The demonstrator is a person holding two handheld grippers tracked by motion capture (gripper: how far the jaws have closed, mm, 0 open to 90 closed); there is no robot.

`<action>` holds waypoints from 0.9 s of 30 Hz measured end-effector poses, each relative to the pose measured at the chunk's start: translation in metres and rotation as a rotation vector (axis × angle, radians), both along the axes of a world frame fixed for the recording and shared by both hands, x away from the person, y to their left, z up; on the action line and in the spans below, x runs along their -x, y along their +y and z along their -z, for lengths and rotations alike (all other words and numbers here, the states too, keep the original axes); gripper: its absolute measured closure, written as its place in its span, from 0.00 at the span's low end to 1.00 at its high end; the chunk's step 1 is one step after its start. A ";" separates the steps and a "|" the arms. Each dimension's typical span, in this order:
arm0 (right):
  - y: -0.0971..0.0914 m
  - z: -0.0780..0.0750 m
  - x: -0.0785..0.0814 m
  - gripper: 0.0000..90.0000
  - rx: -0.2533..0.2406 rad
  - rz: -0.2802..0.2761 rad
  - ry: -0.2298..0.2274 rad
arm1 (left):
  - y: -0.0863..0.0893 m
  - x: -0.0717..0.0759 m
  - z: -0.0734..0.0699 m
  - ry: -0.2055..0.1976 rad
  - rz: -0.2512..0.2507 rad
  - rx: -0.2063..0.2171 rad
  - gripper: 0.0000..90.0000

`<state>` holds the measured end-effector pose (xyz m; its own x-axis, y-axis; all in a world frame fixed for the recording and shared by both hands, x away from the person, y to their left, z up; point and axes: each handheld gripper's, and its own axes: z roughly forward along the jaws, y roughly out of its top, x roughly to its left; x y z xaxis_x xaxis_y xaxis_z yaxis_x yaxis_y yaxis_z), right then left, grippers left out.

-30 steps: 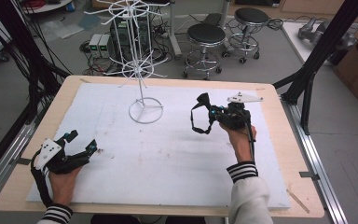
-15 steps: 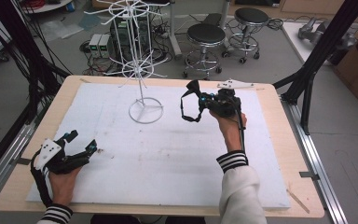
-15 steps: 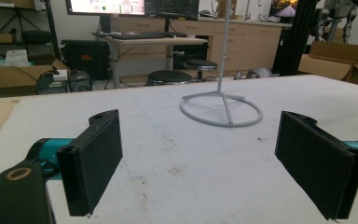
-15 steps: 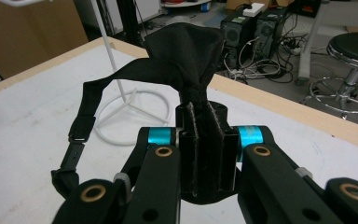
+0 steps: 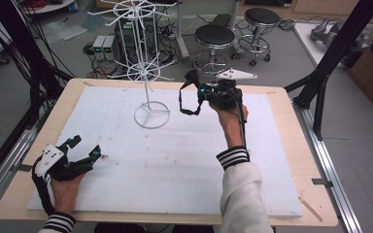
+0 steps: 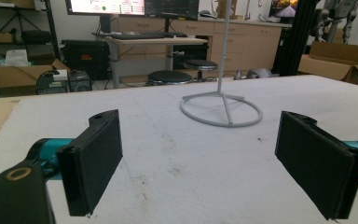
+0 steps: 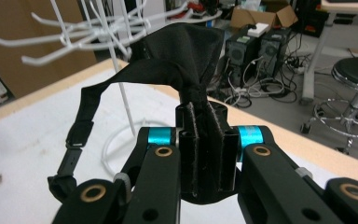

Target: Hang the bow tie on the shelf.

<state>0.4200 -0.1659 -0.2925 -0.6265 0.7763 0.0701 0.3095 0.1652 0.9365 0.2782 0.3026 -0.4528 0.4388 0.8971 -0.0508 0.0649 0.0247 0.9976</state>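
Black fabric — a strap (image 7: 168,70) with a small buckle hanging off one end — is pinched between the pressed-together jaws of the right gripper (image 7: 205,140). The grip sits on the bunched, folded part, so a loop stands up above the jaws while the buckled tail droops to their left; that loop looks meant for hooking. Just ahead and to the left of those jaws stands the white wire rack (image 5: 145,73), its prongs level with the loop, and in the high view the right gripper (image 5: 199,94) is held raised off the white table cover (image 5: 175,160) beside the rack's ring base.

Resting low, well apart from the rack, the left gripper (image 6: 200,163) has its jaws spread wide with nothing between them — probably waiting to steady things if needed.

How much strap is folded inside the jaws can't be made out. Which prong is aimed at is unclear too: the thin white wires blur against the clutter behind, and the rack's top is cut off.
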 end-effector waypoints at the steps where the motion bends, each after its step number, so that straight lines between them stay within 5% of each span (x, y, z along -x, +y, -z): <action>1: 0.002 -0.002 -0.001 0.93 -0.007 -0.002 -0.007 | 0.000 0.000 0.000 0.000 0.000 0.001 0.17; 13: 0.028 -0.015 -0.016 0.93 -0.019 -0.013 -0.039 | 0.000 0.000 0.000 0.000 0.001 0.001 0.17; 27: 0.053 -0.004 -0.035 0.93 0.023 0.008 -0.038 | 0.000 0.000 0.000 -0.001 0.001 0.002 0.17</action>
